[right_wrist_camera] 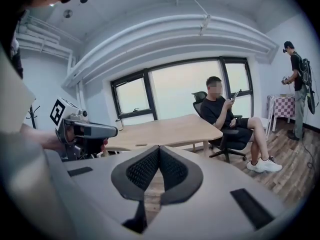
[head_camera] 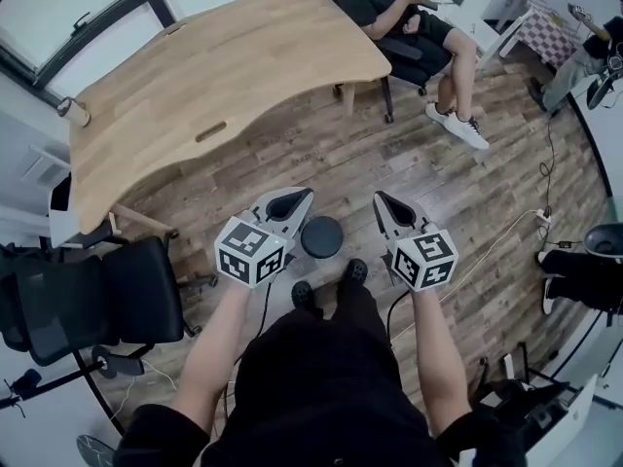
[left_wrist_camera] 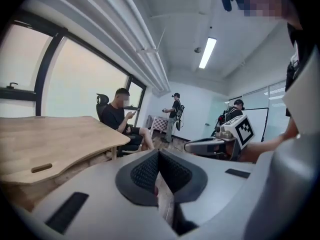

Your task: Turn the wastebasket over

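Wood first: a pale, smooth-topped table (head_camera: 224, 95) with a curved edge lies up and to the left of the wastebasket (head_camera: 321, 236). A black mesh office chair (head_camera: 107, 295) sits farther left of it, on grey-brown plank flooring (head_camera: 467, 202). We hold the left gripper (head_camera: 306, 196) just left of the wastebasket. Its shell is smooth and grey, and its dark ribbed pads (left_wrist_camera: 148, 171) are pressed tip to tip with nothing between them.

The wastebasket stands on the floor just ahead of our shoes (head_camera: 355, 270) and is small, dark and matt. Its long axis runs straight up toward the head camera, so we see only a round face; we cannot tell whether that is mouth or base. Just right of it hangs the right gripper (head_camera: 381, 200) with its ribbed pads (right_wrist_camera: 144, 169) also closed together, empty. A seated person (head_camera: 409, 8) is well up and right of the wastebasket.
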A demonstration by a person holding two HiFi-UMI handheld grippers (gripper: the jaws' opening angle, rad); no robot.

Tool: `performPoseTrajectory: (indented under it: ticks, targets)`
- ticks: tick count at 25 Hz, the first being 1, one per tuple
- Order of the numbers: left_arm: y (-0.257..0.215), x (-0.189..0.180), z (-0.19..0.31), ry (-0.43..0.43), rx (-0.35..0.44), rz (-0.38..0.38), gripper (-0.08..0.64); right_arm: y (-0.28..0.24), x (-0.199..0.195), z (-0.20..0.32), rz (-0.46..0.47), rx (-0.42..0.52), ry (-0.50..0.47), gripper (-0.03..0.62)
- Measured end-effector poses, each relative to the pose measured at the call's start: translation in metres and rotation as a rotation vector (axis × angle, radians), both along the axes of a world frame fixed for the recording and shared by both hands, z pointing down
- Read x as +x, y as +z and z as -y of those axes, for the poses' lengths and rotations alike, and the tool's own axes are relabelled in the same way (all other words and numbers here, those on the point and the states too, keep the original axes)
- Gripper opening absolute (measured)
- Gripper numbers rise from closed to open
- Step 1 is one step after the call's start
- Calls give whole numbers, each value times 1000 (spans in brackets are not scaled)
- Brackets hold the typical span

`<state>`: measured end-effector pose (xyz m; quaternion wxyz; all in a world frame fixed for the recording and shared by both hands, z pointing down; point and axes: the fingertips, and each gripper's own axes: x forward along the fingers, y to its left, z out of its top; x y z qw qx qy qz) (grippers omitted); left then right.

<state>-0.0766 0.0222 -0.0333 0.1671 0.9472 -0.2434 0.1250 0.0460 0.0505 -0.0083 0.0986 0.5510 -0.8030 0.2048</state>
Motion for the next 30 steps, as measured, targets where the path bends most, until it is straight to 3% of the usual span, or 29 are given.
performPoseTrajectory:
  ticks: [12, 30]
  targets:
    - [-29, -26, 6, 13, -8, -67, 15, -48, -23, -21, -7, 84, 62, 32]
    - [-26, -27, 5, 23, -19, -61, 15, -57, -28, -23, -56, 108, 58, 32]
